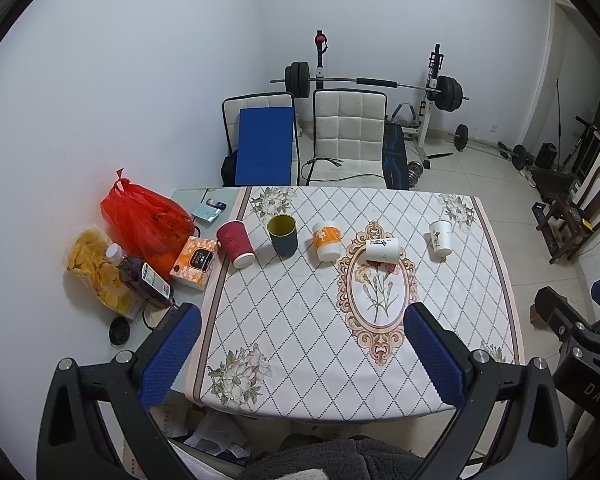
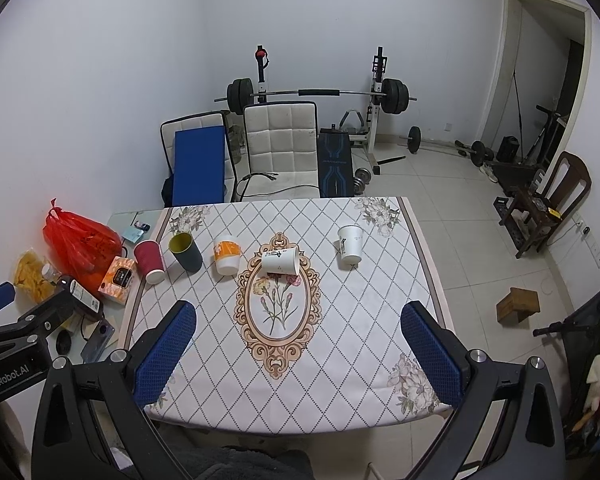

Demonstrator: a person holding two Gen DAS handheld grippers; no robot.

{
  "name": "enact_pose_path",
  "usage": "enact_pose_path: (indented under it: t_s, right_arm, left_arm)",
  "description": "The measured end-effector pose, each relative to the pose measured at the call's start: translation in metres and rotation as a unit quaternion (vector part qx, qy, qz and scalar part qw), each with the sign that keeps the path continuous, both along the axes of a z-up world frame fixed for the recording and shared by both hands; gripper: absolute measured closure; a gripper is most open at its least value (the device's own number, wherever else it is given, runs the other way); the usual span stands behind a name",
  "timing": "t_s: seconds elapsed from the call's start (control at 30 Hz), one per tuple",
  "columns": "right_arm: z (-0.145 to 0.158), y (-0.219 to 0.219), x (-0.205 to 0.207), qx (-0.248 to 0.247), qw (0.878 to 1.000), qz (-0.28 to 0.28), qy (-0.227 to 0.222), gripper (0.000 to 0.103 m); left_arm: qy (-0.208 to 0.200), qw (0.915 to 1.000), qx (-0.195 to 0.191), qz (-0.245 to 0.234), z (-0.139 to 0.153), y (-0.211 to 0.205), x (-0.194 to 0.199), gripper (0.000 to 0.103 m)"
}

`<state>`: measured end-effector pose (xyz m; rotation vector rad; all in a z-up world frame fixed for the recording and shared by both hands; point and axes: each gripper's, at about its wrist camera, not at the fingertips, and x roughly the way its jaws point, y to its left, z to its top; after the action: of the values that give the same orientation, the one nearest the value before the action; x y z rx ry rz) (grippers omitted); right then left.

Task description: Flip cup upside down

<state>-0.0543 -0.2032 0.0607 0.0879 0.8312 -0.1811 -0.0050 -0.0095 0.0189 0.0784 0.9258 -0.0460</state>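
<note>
Left tongs (image 1: 302, 352) spread wide, right tongs (image 2: 298, 350) likewise, above tablecloth (image 2: 340, 320)

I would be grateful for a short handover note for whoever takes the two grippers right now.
Left gripper: open, empty, above the near table edge.
Right gripper: open, empty, likewise held back from the cups.
Cups in a row across the tablecloth: red cup, dark cup with yellow inside mouth up, orange-and-white cup, white cup lying on its side, second white cup.
Done: no cup is gripped.
Left: choose a cup, grasp it, flip it upside down.
</note>
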Motion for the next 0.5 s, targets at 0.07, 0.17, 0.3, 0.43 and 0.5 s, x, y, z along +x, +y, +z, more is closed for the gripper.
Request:
enact_pose_path:
  t_s: [0.07,0.17,0.3,0.43,0.5]
  right_arm:
    - [0.0,0.0,-0.001,0.003,1.0,0.0,0.0,0.0]
    - [-0.002,-0.002,0.0,0.005,1.0,0.0,0.002,0.0]
    - [-0.01,-0.012,0.006,0.015,1.0,0.0,0.012,0.0]
    - [-0.045,-0.028,0.024,0.03,0.999,0.0,0.042,0.0]
    - [-0.072,-0.035,0.038,0.041,0.997,0.002,0.069,0.0]
  left_arm:
    - [0.001,1.0,-0.002,0.001,0.0,0.001,-0.001,0.0]
    - [0.005,1.0,-0.001,0.005,-0.003,0.0,-0.002,0.0]
    - [0.014,0.9998,0.004,0.016,-0.017,-0.003,0.006,0.0]
    - [0.026,0.9983,0.02,0.048,-0.049,0.003,0.024,0.0]
    - [0.031,0.9969,0.031,0.065,-0.068,0.01,0.033,0.0]
